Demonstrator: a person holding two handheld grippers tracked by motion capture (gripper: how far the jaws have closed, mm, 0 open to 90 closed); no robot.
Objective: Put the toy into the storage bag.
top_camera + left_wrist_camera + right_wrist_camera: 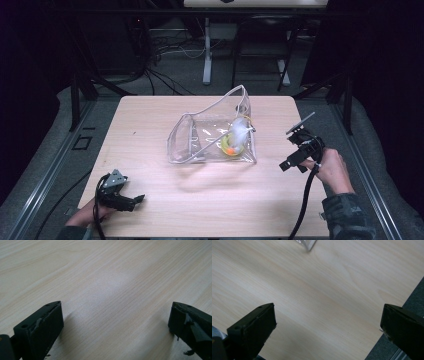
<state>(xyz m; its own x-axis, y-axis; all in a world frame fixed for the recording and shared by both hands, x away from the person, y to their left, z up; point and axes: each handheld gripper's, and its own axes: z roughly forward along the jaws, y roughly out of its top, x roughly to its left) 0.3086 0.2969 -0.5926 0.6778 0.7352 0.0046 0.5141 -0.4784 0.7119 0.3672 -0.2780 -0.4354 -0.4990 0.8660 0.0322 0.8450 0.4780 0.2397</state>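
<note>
A clear plastic zip bag holding a yellow-and-white toy is seen at frame centre on the pale wooden table. The left gripper, lower left, and right gripper, right, are held wide open, empty.

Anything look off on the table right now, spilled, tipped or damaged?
Nothing spilled. The clear bag sits mid-table, mouth gaping and one corner propped up; a yellow and white toy sits inside. The left tongs' pads look chipped. Both tongs, left and right, are open and away from the bag.

Bare table lies open on every side of the clear bag at its middle
</note>
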